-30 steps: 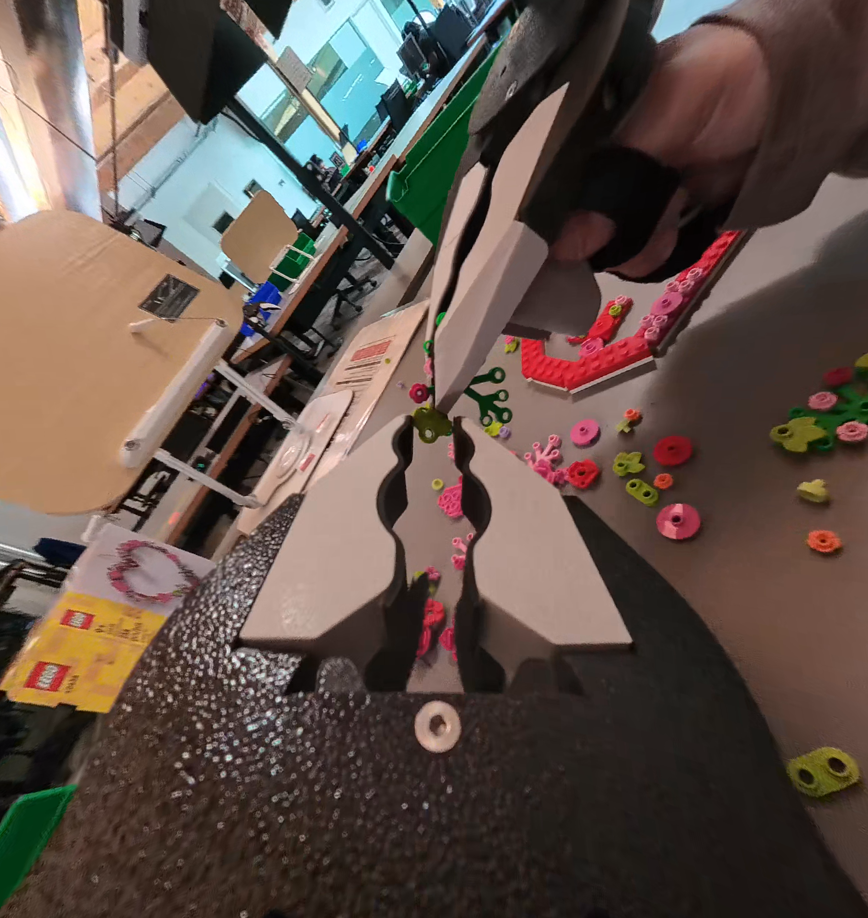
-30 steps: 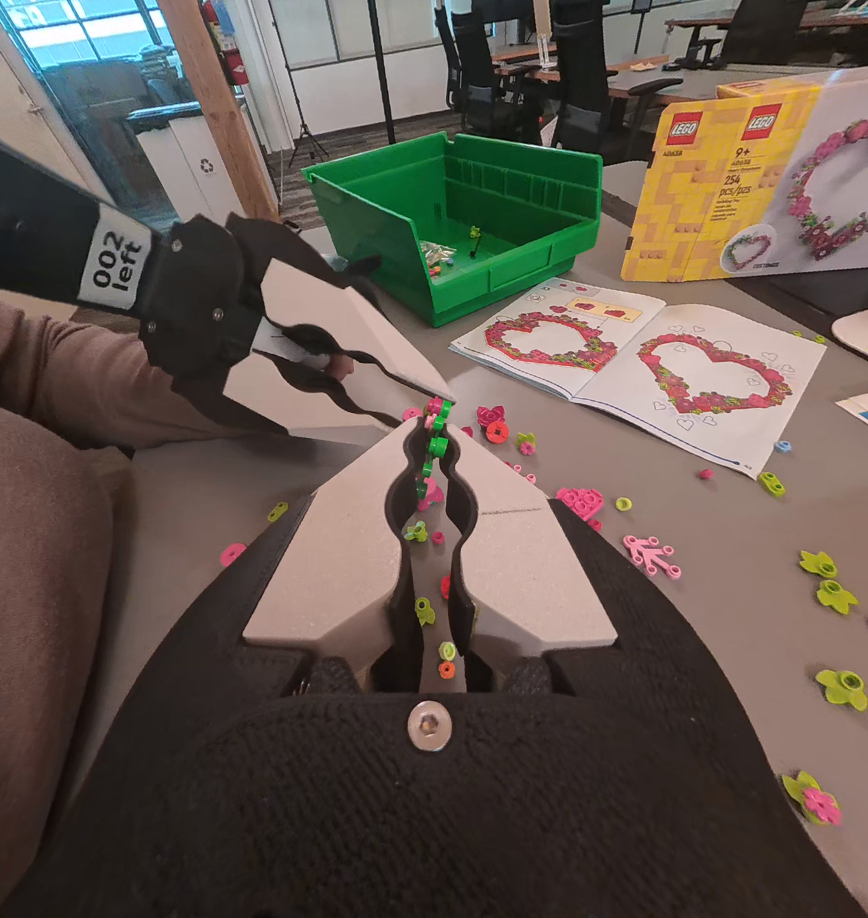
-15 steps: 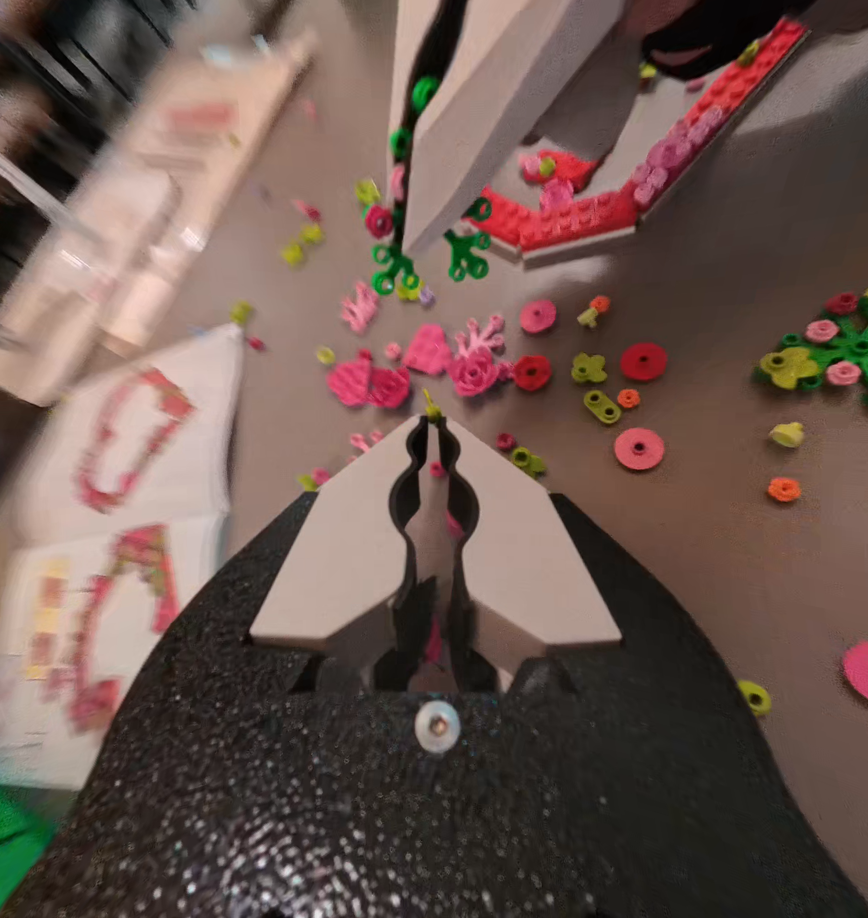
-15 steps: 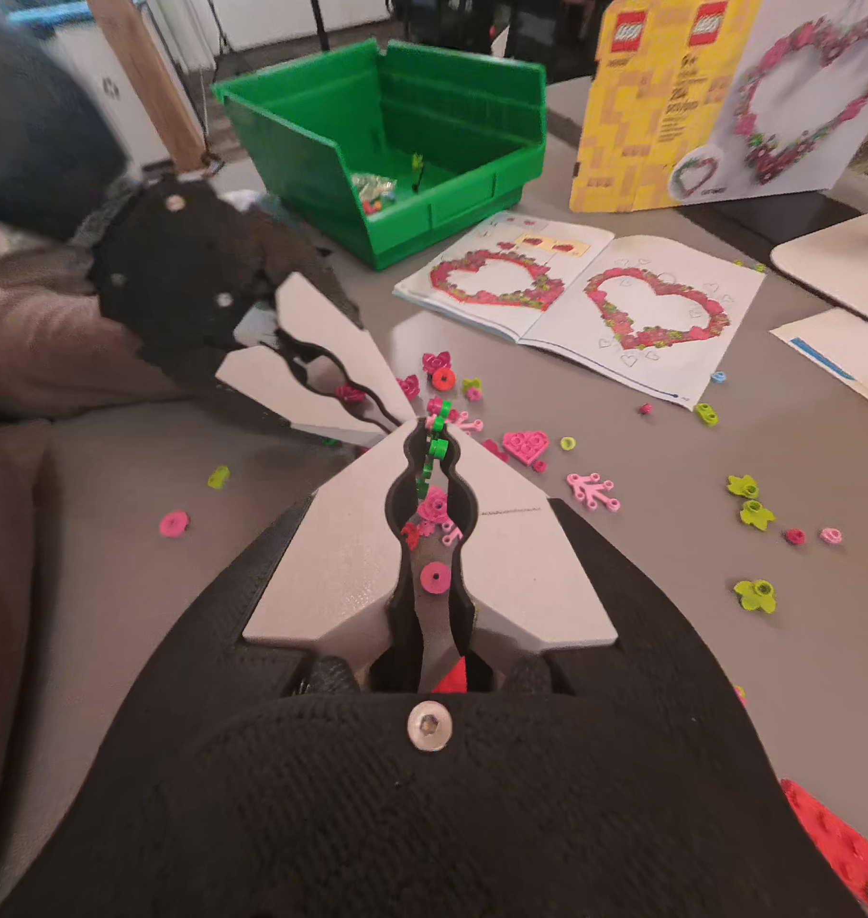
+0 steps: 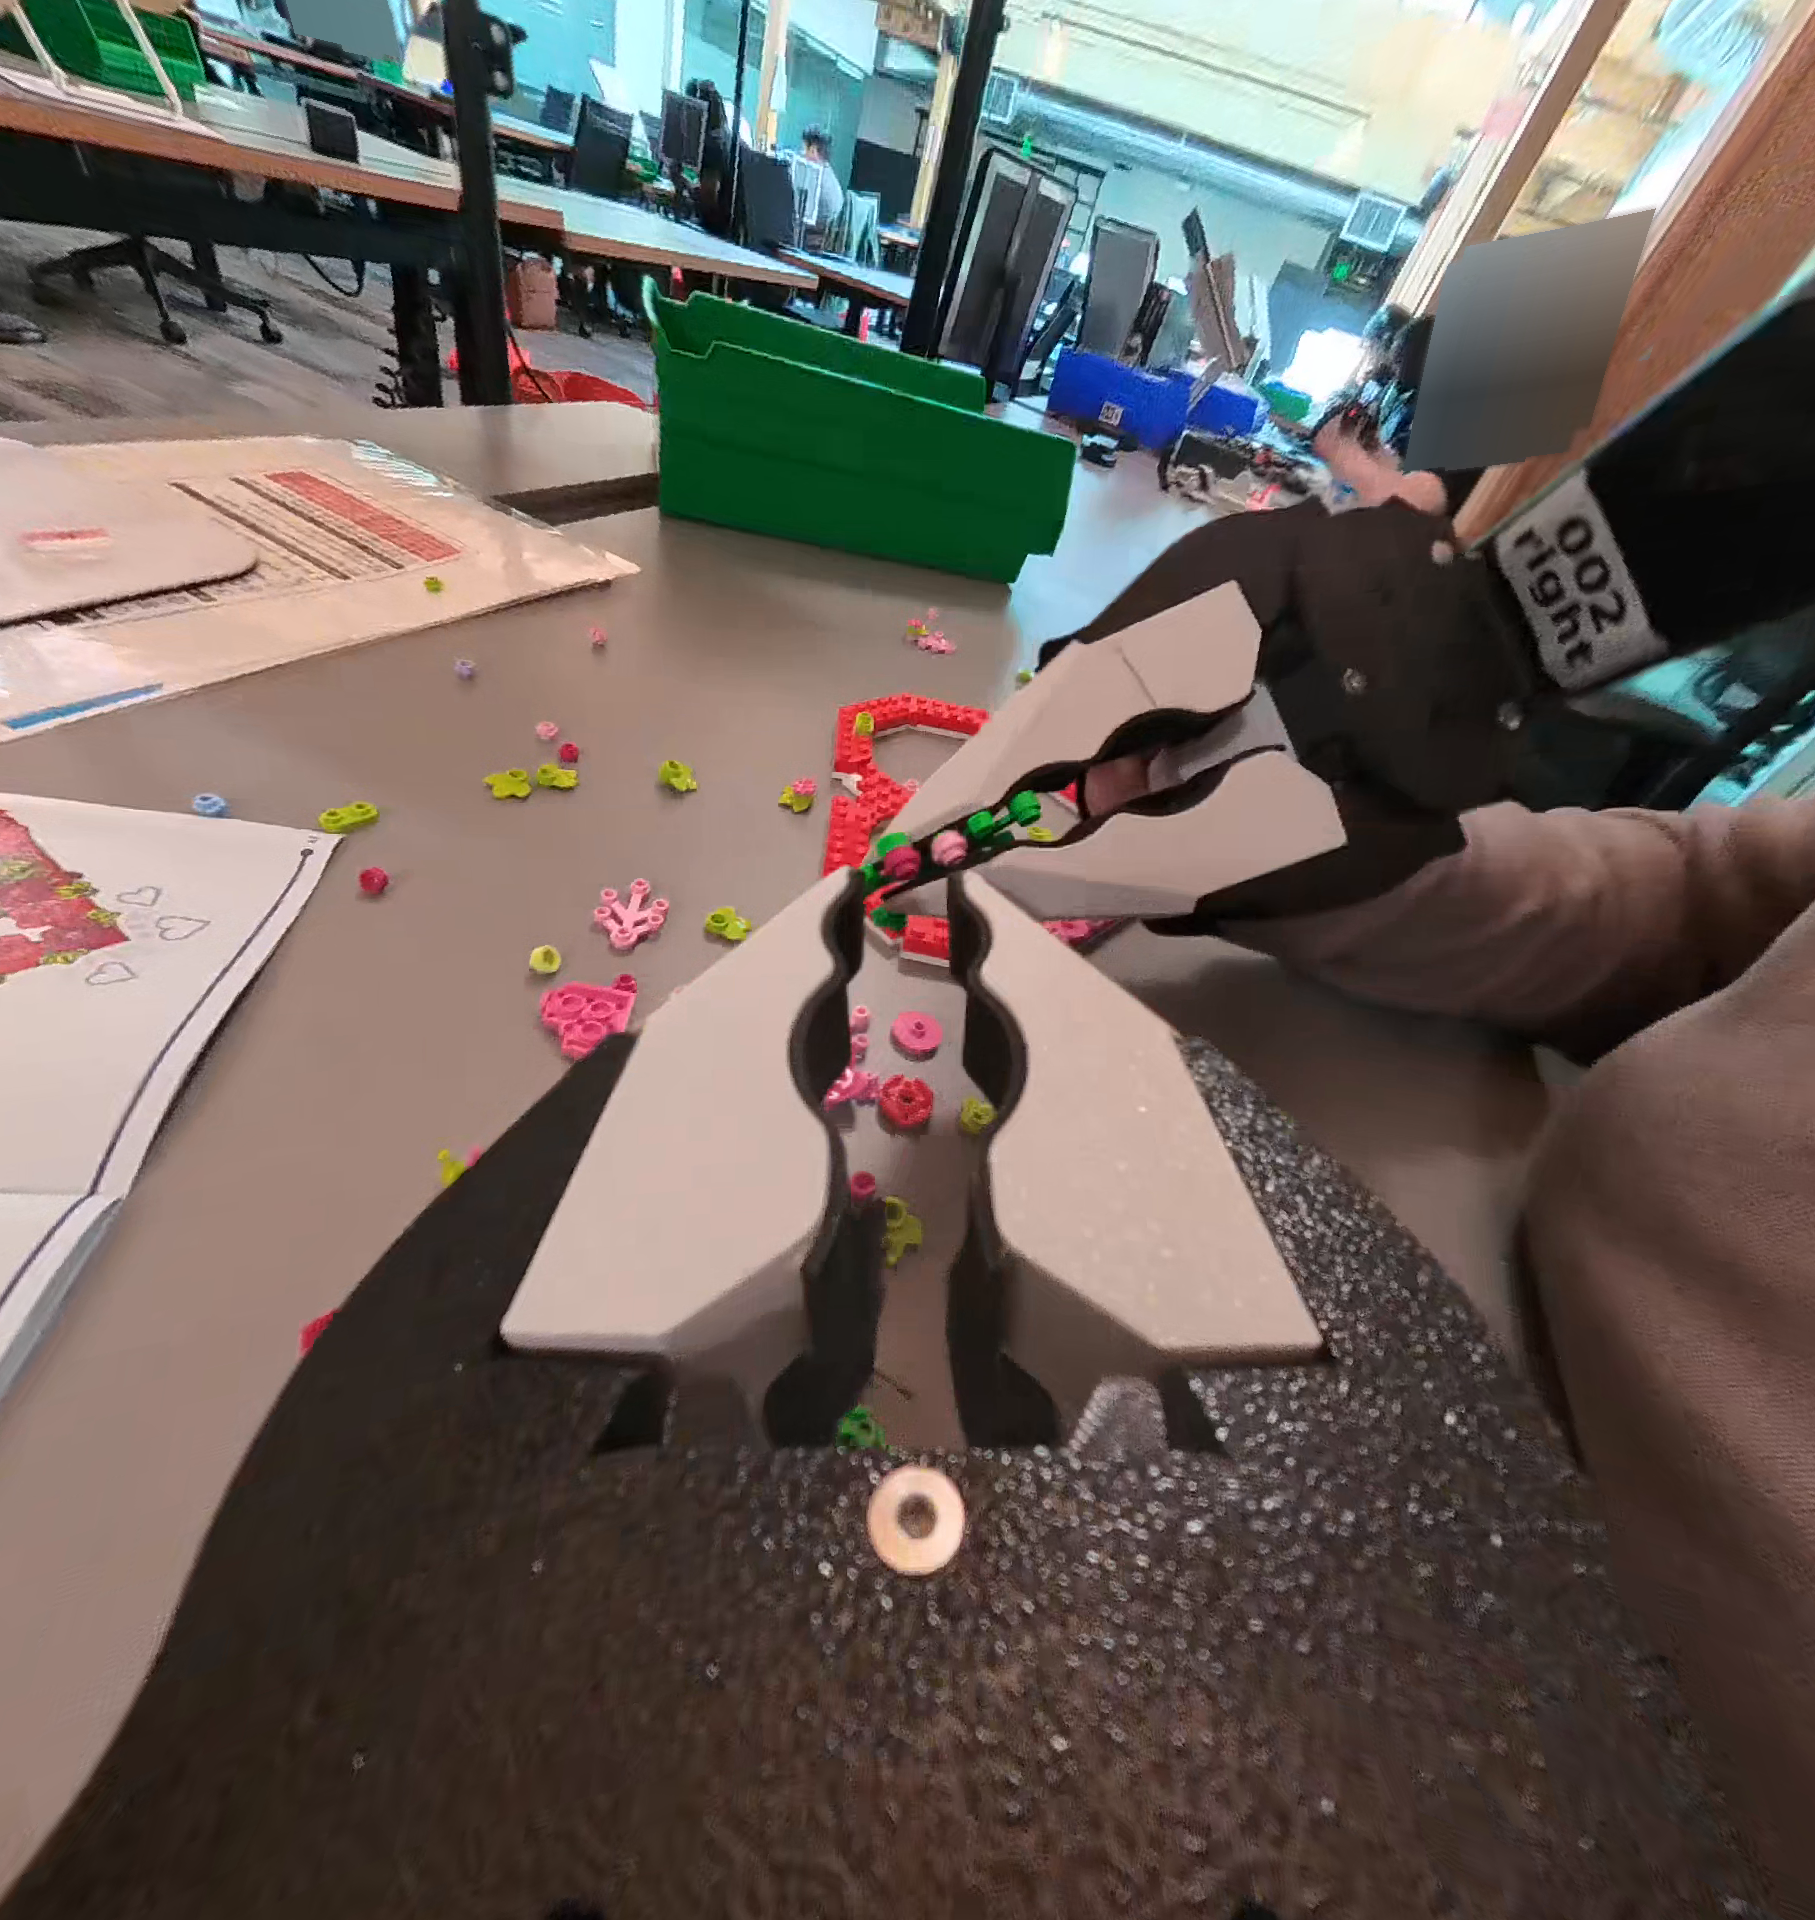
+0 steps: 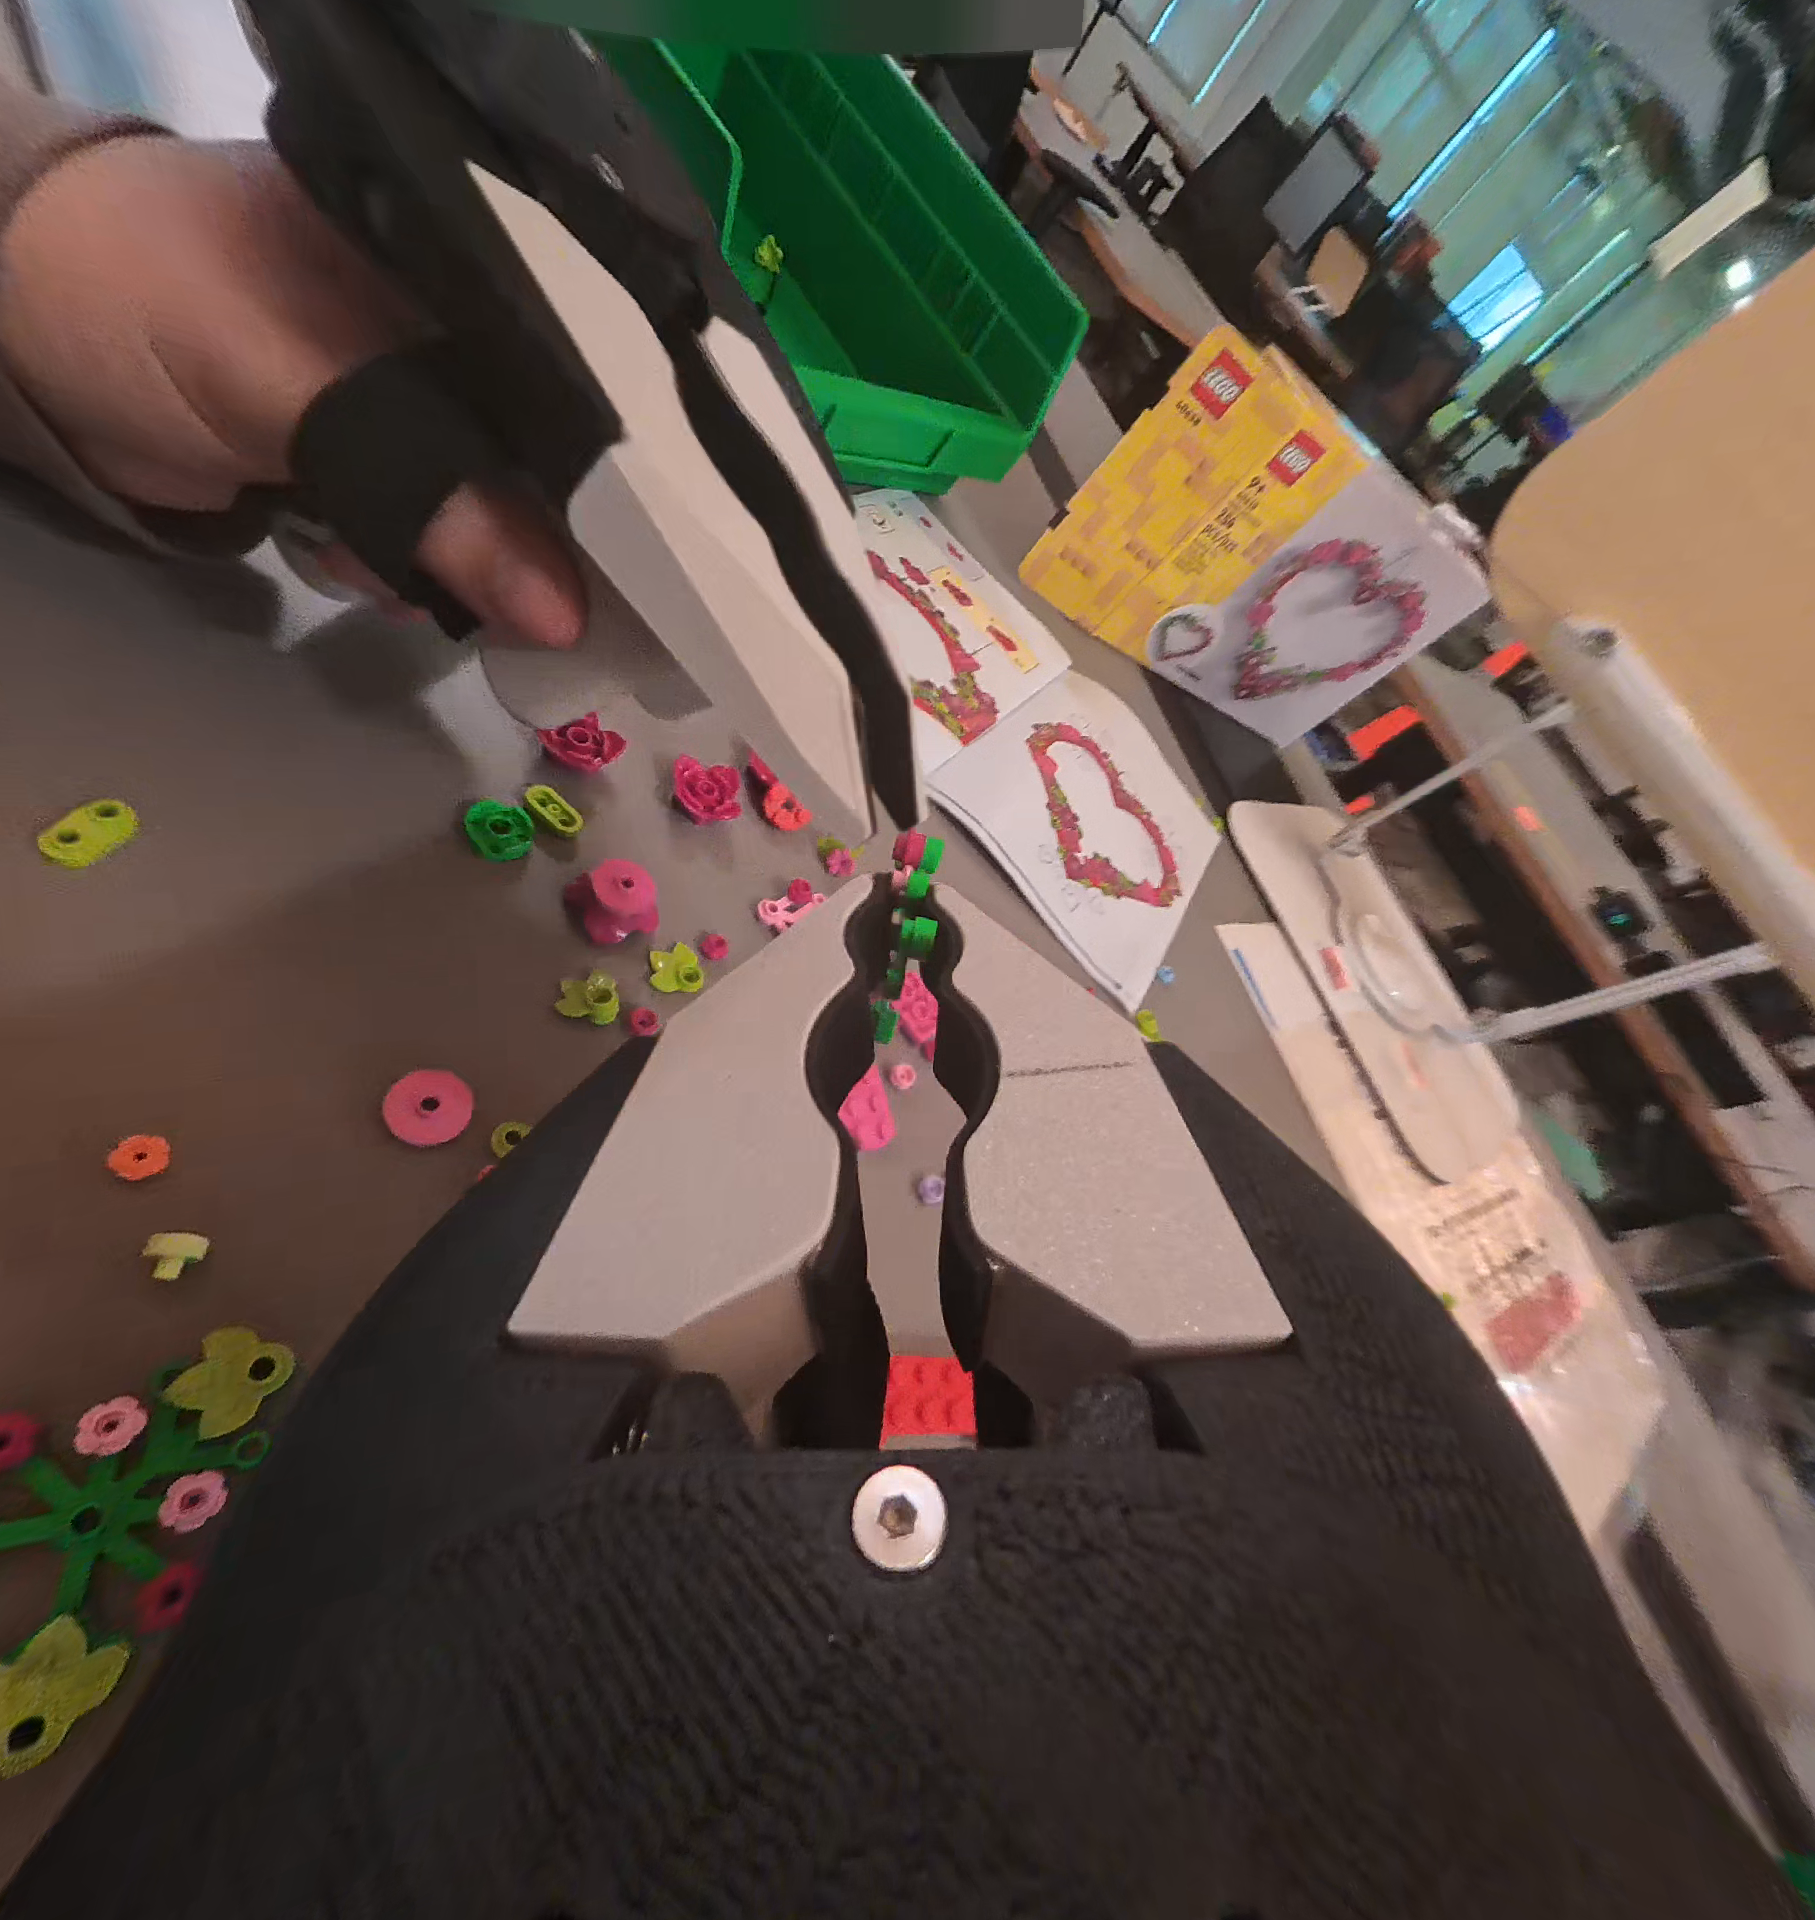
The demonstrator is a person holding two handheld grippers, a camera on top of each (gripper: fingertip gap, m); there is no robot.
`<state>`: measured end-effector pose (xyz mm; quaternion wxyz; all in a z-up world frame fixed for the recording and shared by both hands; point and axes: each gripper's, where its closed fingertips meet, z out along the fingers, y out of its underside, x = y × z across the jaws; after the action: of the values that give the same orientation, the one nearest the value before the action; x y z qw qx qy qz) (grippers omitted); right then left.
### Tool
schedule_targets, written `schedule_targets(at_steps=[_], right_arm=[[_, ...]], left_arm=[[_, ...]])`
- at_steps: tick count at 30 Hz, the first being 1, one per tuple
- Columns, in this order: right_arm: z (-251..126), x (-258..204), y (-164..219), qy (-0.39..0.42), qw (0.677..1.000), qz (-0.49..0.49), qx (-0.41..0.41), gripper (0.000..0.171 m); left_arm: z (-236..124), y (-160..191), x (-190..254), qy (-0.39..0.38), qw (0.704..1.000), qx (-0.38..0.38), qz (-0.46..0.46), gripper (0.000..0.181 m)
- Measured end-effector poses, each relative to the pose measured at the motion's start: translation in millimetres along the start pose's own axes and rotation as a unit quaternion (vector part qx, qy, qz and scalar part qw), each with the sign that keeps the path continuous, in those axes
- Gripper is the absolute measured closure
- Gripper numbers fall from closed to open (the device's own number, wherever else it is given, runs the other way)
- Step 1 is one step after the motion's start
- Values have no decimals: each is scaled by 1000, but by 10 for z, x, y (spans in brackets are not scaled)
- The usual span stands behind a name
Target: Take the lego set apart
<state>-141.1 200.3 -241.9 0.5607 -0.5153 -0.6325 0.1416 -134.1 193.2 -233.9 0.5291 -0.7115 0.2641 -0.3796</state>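
Left tool [image 5: 908, 894] swung up, grey table [image 5: 737, 665], open-plan office

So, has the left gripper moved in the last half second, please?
Yes: the left gripper advanced from the loose pink pieces to the red heart frame's near edge, meeting the right gripper.

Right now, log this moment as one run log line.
right gripper: shut on green stem piece | left gripper: open, tips at stem's end | loose flowers on table
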Motion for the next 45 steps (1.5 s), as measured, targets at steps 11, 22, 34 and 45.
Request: schedule_targets(at_steps=[11,22,34,45], right_arm=[[-14,52,-52,82,988,-125,-28,168],[-13,86,-105,154,954,-250,-51,168],[-77,63,-89,165,914,-367,-57,169],[-59,44,-72,161,916,-362,-53,168]], left_arm=[[-15,-70,2,37,995,44,-84,173],[-6,-65,8,27,996,53,-69,179],[28,-32,74,68,991,55,-98,179],[17,-53,17,75,986,61,-136,171]])
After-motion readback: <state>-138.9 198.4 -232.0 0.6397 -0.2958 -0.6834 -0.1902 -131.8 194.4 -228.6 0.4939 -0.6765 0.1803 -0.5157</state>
